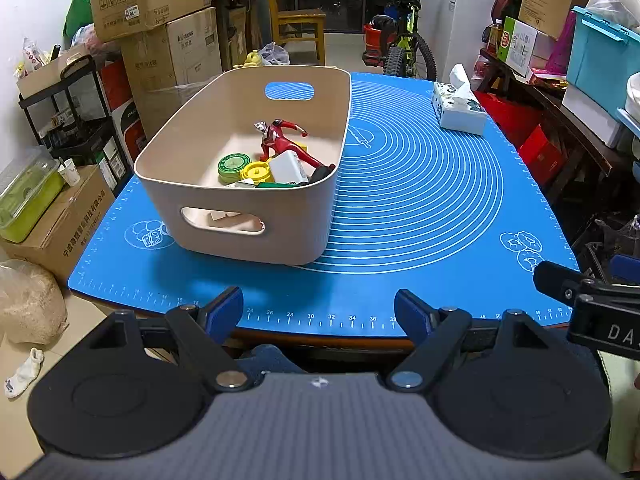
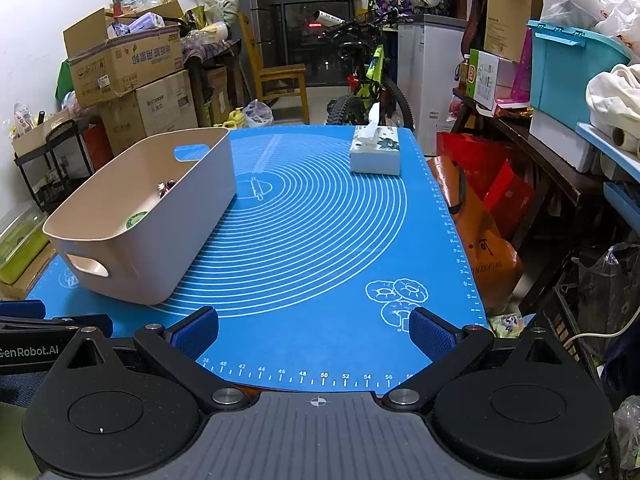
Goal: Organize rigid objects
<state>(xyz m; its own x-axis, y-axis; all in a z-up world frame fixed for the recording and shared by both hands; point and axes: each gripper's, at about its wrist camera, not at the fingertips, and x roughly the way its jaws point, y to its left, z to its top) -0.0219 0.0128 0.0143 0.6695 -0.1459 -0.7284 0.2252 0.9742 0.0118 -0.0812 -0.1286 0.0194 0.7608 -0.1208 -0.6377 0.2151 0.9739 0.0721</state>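
Both grippers' fingers spread wide, empty.

white wall left, stacked cardboard boxes, wooden chair, bicycle, dark window, cluttered shelf right

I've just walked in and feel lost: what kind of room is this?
Probably a cluttered home storeroom: stacked cardboard boxes, a bicycle and a wooden chair crowd the table's blue baking mat.

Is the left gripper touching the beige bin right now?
Apart. In the left wrist view, the left gripper sits open at the near table edge, with a plain strip of blue mat between its fingertips and the beige bin.
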